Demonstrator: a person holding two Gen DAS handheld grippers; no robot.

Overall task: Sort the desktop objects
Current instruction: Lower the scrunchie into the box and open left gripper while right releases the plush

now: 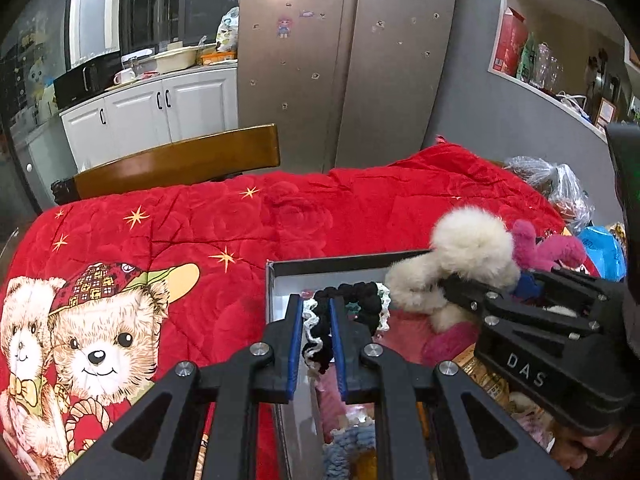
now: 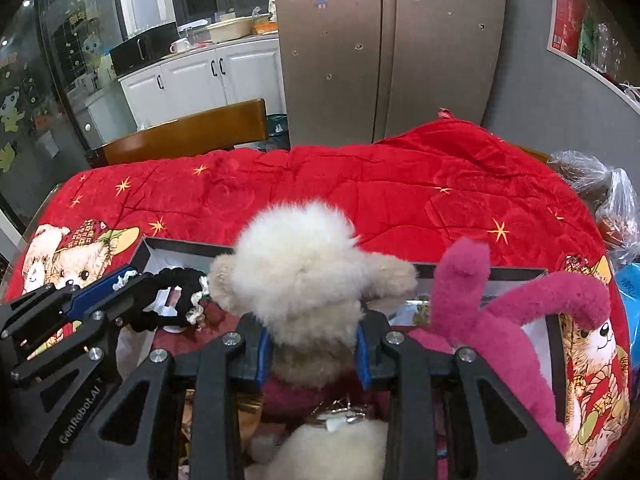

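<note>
A kitchen lies behind: white cabinets, a steel double-door fridge (image 1: 348,64) and a brown wooden chair back (image 1: 180,160), and in front of them a surface under a red quilted cloth printed with teddy bears and gold stars (image 1: 248,220). On the cloth sits an open dark-rimmed shallow box (image 1: 276,268); its near part is cut off by the frame and covered by both tools, so what fills it is hard to make out beyond scraps of pink and pale yarn. The left gripper (image 1: 316,316) has its blue-padded jaws nearly together, pinching a black ruffled hair scrunchie with white lace edging (image 1: 320,332) over the box's left end. The right gripper (image 2: 312,344) has its jaws closed on a cream fluffy plush toy (image 2: 296,264), whose body bulges up above the pads and hides the box behind it. Only the right wrist view shows the magenta plush piece with long limbs (image 2: 500,312) draped over the box's right side, and a metal clasp (image 2: 340,416) beneath the cream toy. The left wrist view alone shows wall shelves (image 1: 560,52) at the right with packages too blurred to read.
</note>
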